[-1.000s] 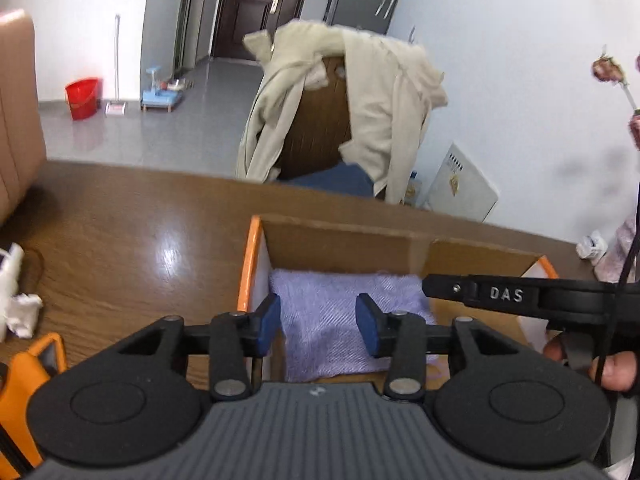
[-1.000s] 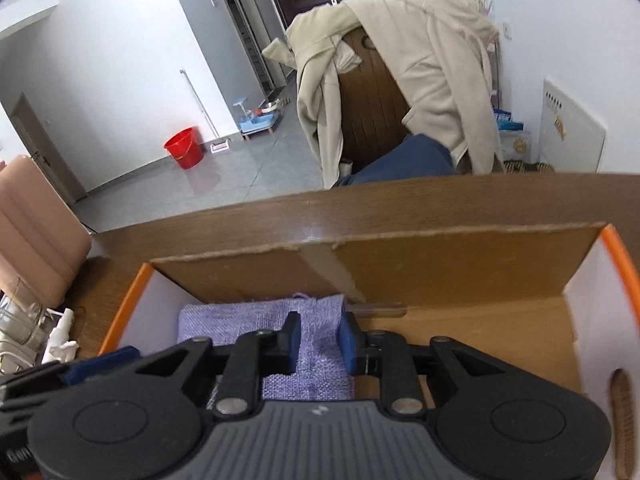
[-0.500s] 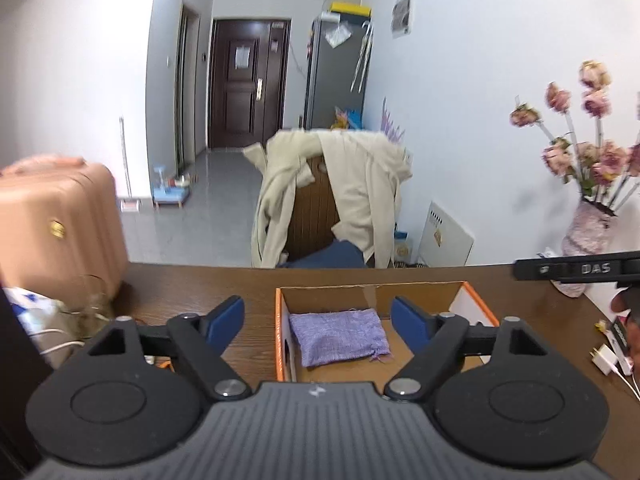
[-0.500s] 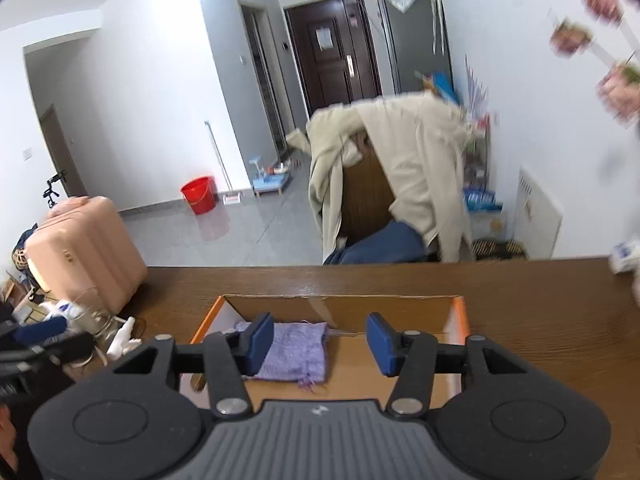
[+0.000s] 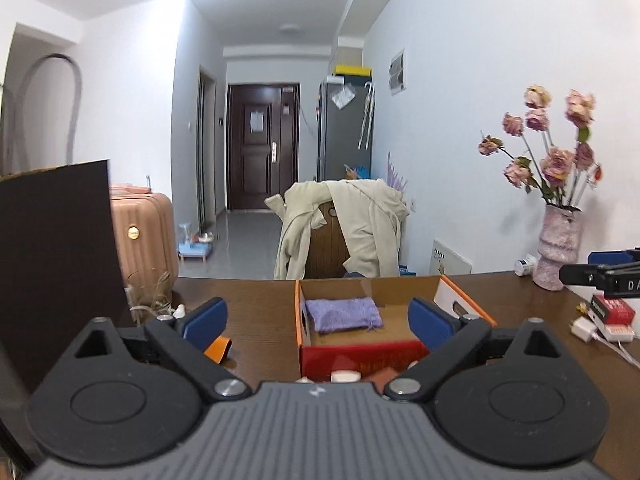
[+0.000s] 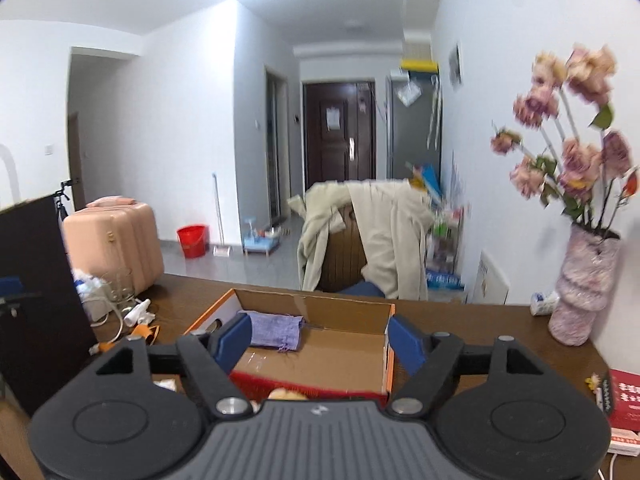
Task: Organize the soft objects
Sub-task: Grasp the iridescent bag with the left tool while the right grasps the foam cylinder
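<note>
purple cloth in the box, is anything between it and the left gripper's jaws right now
Nothing visible blocks it from above: the purple cloth lies flat on the floor of the open cardboard box, uncovered. The left gripper is open and back from the box, so only the box's red front wall stands between them.
</note>
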